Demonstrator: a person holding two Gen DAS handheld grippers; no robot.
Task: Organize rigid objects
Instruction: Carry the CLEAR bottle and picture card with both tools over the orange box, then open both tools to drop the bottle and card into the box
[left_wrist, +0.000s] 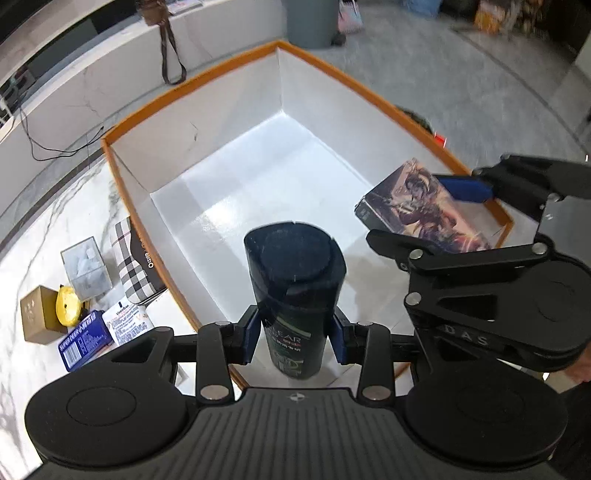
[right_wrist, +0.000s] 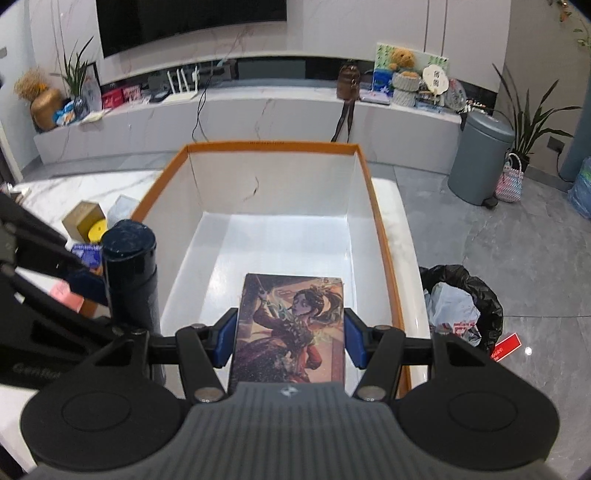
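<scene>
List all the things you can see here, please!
big box: 1, white inside with orange rim, on the marble table
dark bottle: 1, black-green, held over the box's near left side
picture box: 1, illustrated with a figure, held over the box's near right side
checked case: 1, black and white, on the table left of the big box
blue tin: 1, blue, table's left
yellow thing: 1, beside a tan carton
grey bin: 1, on the floor, right
left gripper: 1, black with blue pads, shut on the dark bottle
right gripper: 1, same colours, shut on the picture box
</scene>
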